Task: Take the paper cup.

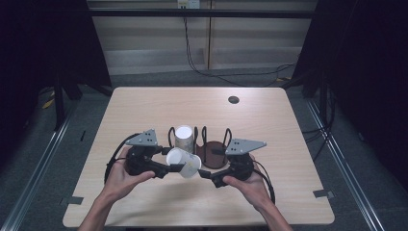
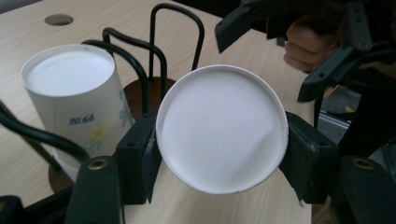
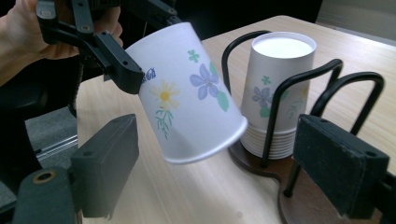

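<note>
My left gripper (image 1: 169,168) is shut on a white paper cup (image 1: 184,162) with a flower print, held tilted above the table; its round base (image 2: 222,128) faces the left gripper view, with a black pad (image 2: 137,156) pressing each side. In the right gripper view the held cup (image 3: 187,93) slants with its open rim down and to the right. My right gripper (image 3: 224,163) is open just in front of that rim, its pads apart from the cup. A stack of the same cups (image 1: 184,137) stands upside down in a black wire rack (image 1: 211,151).
The rack has a dark wooden base (image 3: 261,168) and several wire loops (image 3: 345,88); its right-hand slot holds no cups. A small round hole (image 1: 233,99) sits in the far part of the light wooden table (image 1: 144,106). Dark floor and rails surround the table.
</note>
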